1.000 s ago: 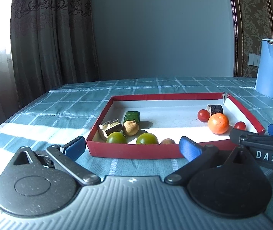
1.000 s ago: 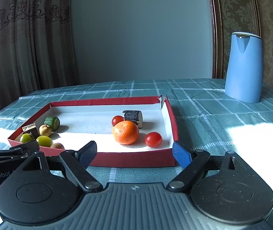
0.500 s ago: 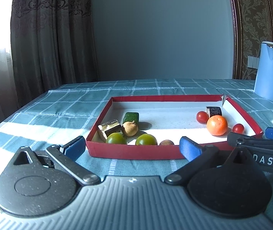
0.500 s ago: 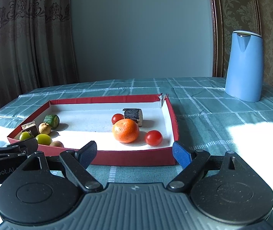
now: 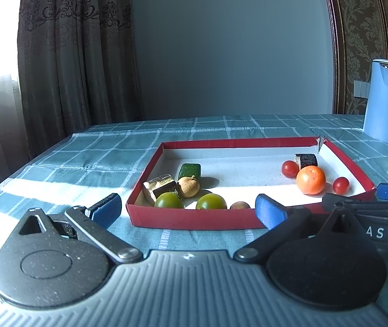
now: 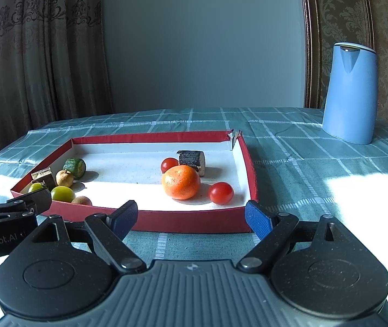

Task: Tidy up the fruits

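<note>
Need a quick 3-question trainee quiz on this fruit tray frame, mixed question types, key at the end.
1. True or false: the orange lies inside the red tray.
2. How many small red tomatoes are in the tray?
   A) one  B) two  C) four
3. Fill in: the left gripper and the right gripper are both ____ and hold nothing.

Key
1. True. It sits at the tray's right end, between the tomato near the front wall and the tomato farther back.
2. B.
3. open. Both hang short of the tray's front wall, over the checked cloth.
</note>
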### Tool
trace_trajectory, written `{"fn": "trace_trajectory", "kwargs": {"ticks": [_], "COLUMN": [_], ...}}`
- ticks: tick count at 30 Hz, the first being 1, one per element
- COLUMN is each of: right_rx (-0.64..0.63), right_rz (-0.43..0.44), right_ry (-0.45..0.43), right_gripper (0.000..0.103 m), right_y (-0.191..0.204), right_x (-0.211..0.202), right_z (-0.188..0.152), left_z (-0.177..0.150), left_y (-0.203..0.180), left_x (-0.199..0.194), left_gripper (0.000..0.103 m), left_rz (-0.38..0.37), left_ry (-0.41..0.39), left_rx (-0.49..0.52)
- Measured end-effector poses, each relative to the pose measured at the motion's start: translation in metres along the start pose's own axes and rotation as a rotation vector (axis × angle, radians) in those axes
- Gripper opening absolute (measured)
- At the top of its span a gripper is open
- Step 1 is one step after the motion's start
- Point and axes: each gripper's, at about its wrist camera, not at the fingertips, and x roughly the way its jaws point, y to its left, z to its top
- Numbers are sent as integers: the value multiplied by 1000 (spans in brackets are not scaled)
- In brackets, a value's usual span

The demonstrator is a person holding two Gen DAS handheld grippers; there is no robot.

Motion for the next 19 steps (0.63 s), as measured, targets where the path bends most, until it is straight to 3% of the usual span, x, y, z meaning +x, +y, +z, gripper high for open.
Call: {"fn": "trace_trajectory", "kwargs": {"ticks": [19], "right_rx": [-10], "right_rz": [5], "right_ry": [11], "right_gripper": [86], "right_y": [2], "right_x": [2], "right_z": [0], "left_z": [1], "left_y": [4], "left_x": [-1], "left_gripper": [103], "left_rz": [19], "left_ry": [-17], "left_rx": [4]}}
